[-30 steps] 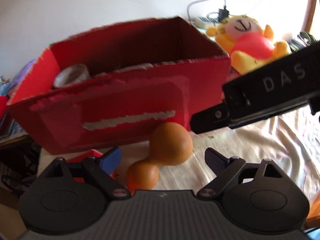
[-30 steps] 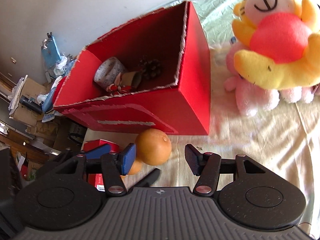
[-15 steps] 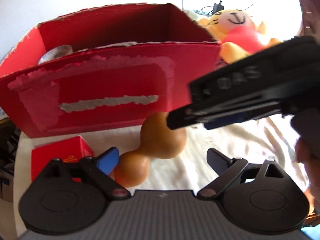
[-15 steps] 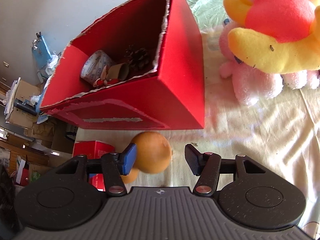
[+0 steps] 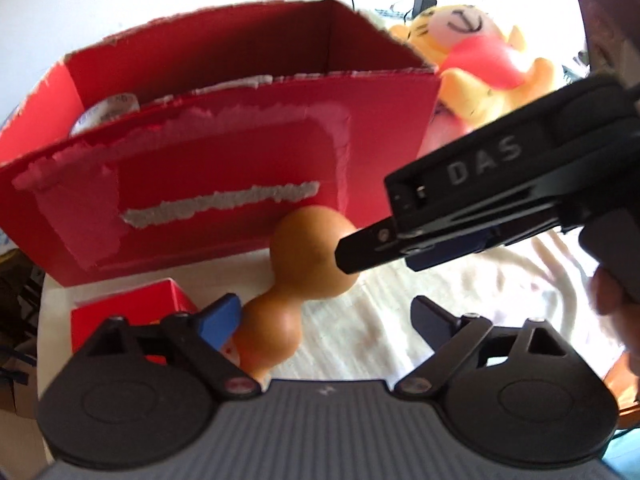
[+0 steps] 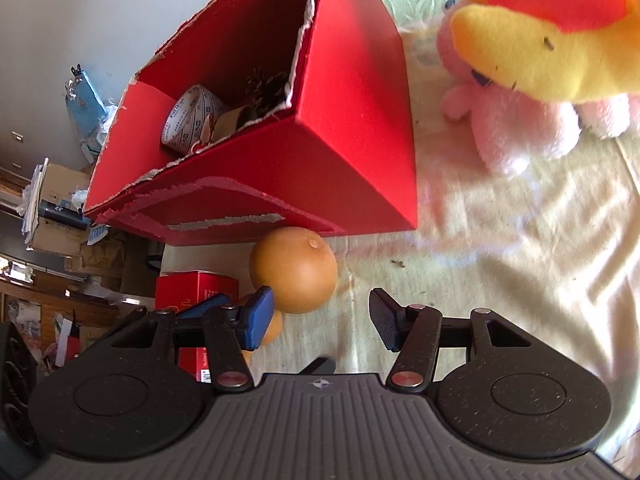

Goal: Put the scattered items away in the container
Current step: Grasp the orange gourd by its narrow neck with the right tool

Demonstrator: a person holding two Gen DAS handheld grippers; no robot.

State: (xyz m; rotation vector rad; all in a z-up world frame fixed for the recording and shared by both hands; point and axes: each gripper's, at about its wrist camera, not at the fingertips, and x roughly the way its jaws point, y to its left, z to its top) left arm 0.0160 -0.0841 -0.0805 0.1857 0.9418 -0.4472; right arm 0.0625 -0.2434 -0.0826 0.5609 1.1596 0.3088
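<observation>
An orange-brown gourd point(image 5: 310, 254) lies on the cream cloth in front of the red cardboard box point(image 5: 224, 168), its small bulb towards me. My left gripper point(image 5: 326, 316) is open, and the small bulb sits by its blue left finger point(image 5: 220, 316). My right gripper point(image 5: 400, 250) comes in from the right, with its black finger tip at the gourd's big bulb. In the right wrist view the right gripper point(image 6: 320, 316) is open, with the big bulb point(image 6: 294, 270) just ahead of its blue finger. The box point(image 6: 352, 136) holds a tape roll point(image 6: 188, 120) and a pine cone point(image 6: 268, 84).
A small red carton point(image 5: 128, 316) lies left of the gourd, near the table's left edge. A yellow plush point(image 6: 560, 48) and a pink plush point(image 6: 508, 128) sit right of the box. Cloth point(image 6: 500, 260) spreads to the right. A hand point(image 5: 616, 292) holds the right gripper.
The right gripper has dropped lower and closer to the gourd's big bulb. The left gripper has backed off slightly. Both stay open and the gourd has not moved.
</observation>
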